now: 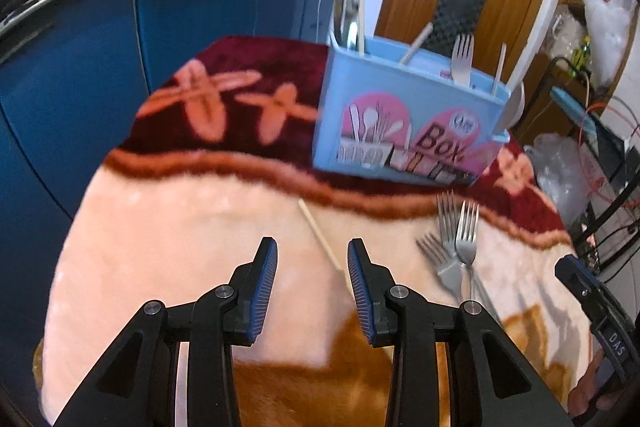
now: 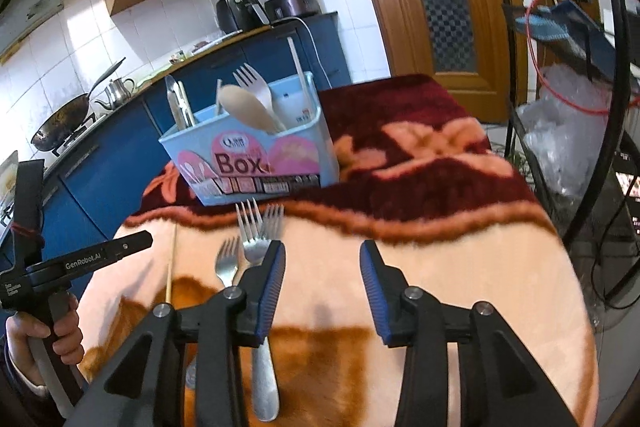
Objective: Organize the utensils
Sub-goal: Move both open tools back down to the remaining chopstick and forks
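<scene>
Both tongs stand partly open and empty: the left tongs hover over a single chopstick on the blanket-covered desk, while the right tongs hang just beside three loose forks. Behind them stands the blue utensil box, already holding several pieces. The forks overlap, so a grip could lift two or slip; the thin chopstick may sink into the plush.
</scene>
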The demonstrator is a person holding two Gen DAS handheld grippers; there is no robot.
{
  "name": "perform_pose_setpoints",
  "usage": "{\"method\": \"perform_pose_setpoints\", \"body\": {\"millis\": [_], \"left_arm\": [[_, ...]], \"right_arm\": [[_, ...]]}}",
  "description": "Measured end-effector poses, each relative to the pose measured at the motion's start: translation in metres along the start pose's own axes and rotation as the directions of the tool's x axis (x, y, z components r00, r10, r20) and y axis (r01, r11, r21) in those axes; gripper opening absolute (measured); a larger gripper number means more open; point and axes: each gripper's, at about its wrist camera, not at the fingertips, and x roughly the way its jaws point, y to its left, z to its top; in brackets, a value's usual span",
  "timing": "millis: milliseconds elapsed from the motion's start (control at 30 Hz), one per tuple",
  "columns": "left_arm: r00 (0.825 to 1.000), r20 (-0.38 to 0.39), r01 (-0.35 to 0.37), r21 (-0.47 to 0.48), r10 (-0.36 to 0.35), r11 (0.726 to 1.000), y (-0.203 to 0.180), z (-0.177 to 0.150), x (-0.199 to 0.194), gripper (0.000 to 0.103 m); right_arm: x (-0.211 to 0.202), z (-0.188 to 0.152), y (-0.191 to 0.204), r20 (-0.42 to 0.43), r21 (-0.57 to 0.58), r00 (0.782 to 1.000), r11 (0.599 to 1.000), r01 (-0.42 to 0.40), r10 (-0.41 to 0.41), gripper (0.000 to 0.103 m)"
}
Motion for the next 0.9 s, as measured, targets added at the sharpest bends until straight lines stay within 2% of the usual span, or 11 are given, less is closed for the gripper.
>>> {"method": "perform_pose_setpoints", "body": {"millis": [267,400,567,667,733,767,900], "left_arm": [[0.996,-0.086,0.018,0.031,-0.016,0.999,-0.01,-0.001,0.019,0.037],[0.986,-0.156,0.064,0.007,-0.062,0.998,-0.007,0.004,0.032,0.037],[0.976,-0.195,0.093,-0.018,-0.094,0.996,-0.003,0.013,0.039,0.037],[0.972,-0.215,0.089,-0.019,-0.091,0.996,-0.002,0.017,0.043,0.03],[0.972,-0.219,0.082,-0.015,-0.083,0.997,-0.001,0.019,0.045,0.017],[0.972,-0.218,0.086,-0.024,-0.089,0.996,0.0,0.02,0.045,0.014],[0.969,-0.208,0.121,-0.069,-0.133,0.99,0.008,0.02,0.045,0.008]], "right_arm": [[0.005,-0.007,-0.01,-0.025,0.021,1.0,1.0,-0.004,0.004,0.046],[0.007,-0.009,-0.012,-0.03,0.024,0.999,1.0,-0.01,0.01,0.047],[0.007,-0.01,-0.013,-0.033,0.026,0.999,1.0,-0.014,0.015,0.048],[0.009,-0.01,-0.012,-0.038,0.024,0.999,1.0,-0.019,0.02,0.048],[0.01,-0.01,-0.011,-0.04,0.022,0.999,1.0,-0.022,0.023,0.048],[0.011,-0.01,-0.011,-0.042,0.022,0.999,0.999,-0.024,0.024,0.048],[0.013,-0.01,-0.009,-0.051,0.015,0.998,0.999,-0.028,0.029,0.048]]}}
